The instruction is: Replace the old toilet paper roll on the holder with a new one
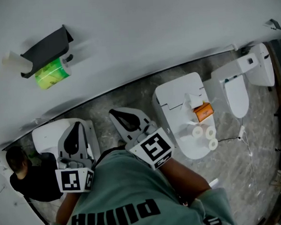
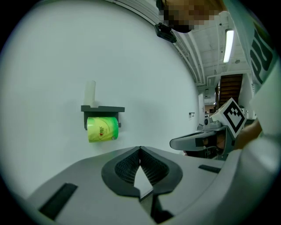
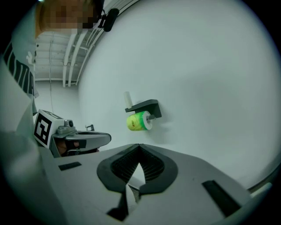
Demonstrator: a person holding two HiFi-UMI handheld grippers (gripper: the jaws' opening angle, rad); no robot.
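Nearest the lens: left gripper [image 2: 140, 148], grey jaws pressed tip to tip, nothing pinched between. Same for right gripper [image 3: 139, 146]: ribbed dark pads closed on each other, empty. Both aimed at a plain white wall [image 2: 52, 66], side by side and well short of it, each visible in the other's view with its marker cube.

Beyond the jaws, on that wall: dark grey holder [image 2: 102, 109] with a flat shelf top. Under the shelf, toilet paper roll [image 2: 102, 128], lying level on the holder's bar, bright yellow-green all round, with a small red mark on the front. From the right gripper view, white end face and the bar's stub poking out of the core. On the shelf's left end, a pale upright tube [image 2: 90, 93], touching the wall or just off it, hard to say.

Farther out, from the head view: grey marbled floor [image 1: 262, 164] along the wall's foot. On it to the right, a white fixture [image 1: 175, 98] bearing an orange box [image 1: 203, 112] and three small white rolls [image 1: 197, 131] near its lower end, well apart from holder and both grippers.
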